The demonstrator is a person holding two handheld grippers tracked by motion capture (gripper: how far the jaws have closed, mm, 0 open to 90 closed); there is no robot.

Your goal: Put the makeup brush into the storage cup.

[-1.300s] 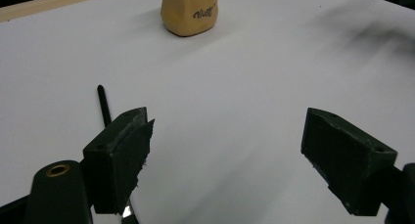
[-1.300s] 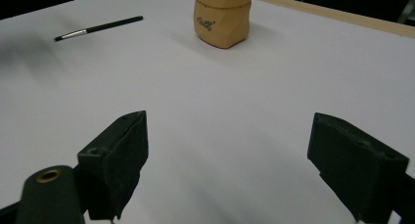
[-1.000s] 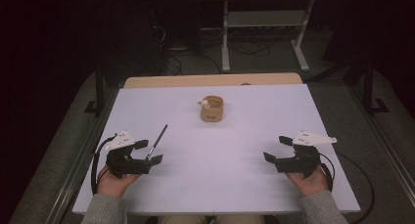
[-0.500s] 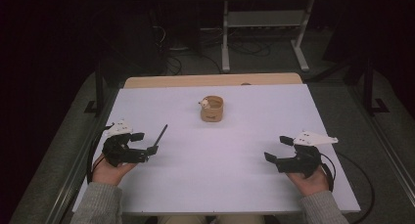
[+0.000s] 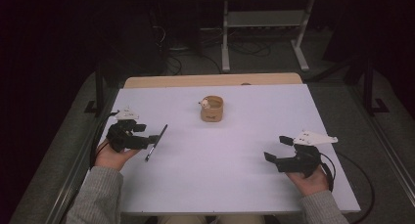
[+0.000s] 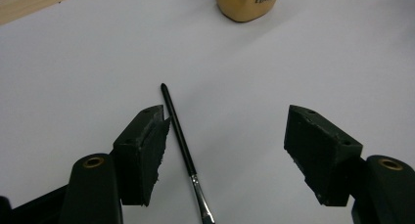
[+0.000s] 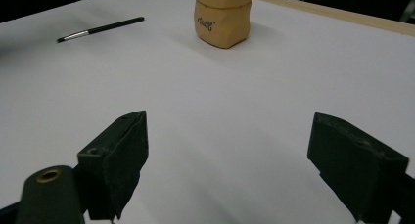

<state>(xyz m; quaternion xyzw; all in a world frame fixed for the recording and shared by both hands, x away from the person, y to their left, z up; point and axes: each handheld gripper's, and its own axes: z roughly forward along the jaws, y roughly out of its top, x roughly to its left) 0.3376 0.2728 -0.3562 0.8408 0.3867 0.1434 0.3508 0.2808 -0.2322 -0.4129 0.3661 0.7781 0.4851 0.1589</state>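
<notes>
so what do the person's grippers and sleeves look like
Both the left gripper and the right gripper are black, each with two blocky black jaws and brass-coloured pivot bushings. A pale three-cornered plate tops each, and a black cable trails off. The sleeves are grey knit.

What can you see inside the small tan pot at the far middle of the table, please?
In the high view, something small and whitish shows at the left rim of the tan pot; it is too small to identify. The pot's wall hides the rest of the inside.
</notes>
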